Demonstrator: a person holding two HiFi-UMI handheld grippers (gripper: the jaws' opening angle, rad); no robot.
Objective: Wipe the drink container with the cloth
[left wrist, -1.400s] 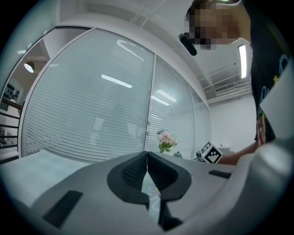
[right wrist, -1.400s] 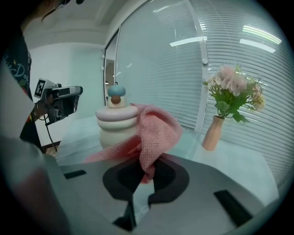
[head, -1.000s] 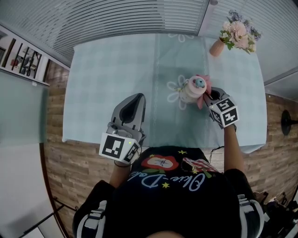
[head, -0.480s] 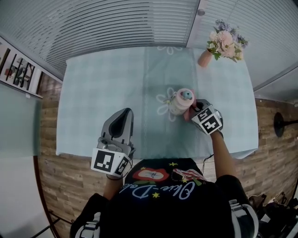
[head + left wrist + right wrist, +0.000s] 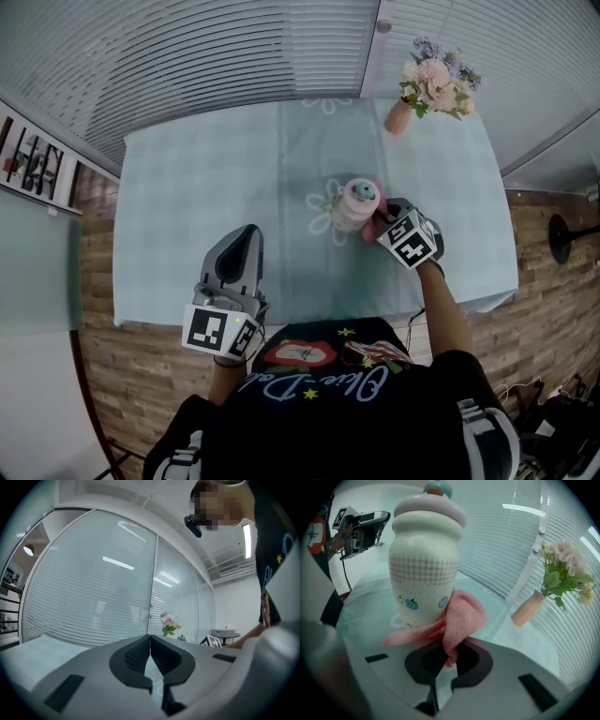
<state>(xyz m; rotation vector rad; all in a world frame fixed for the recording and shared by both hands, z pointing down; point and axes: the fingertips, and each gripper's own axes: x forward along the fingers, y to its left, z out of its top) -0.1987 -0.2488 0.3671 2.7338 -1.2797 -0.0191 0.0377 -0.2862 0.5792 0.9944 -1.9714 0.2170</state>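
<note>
The drink container (image 5: 424, 564) is a cream bottle with a pink lid and a blue knob; it stands upright on the pale green tablecloth (image 5: 187, 206) and also shows from above as the bottle (image 5: 357, 202). A pink cloth (image 5: 459, 618) is pinched in my right gripper (image 5: 449, 660), which is shut on it, and the cloth lies against the bottle's lower right side. From the head view the right gripper (image 5: 386, 225) sits just right of the bottle. My left gripper (image 5: 242, 253) is shut and empty, held over the table's near edge, well left of the bottle.
A peach vase with pink flowers (image 5: 427, 89) stands at the table's far right corner and shows as the vase (image 5: 529, 609) behind the bottle. Window blinds run behind the table. Wooden floor lies around it.
The right gripper with the cloth has shifted left and closer against the bottle's side. The left gripper has stayed near the table's front edge.
</note>
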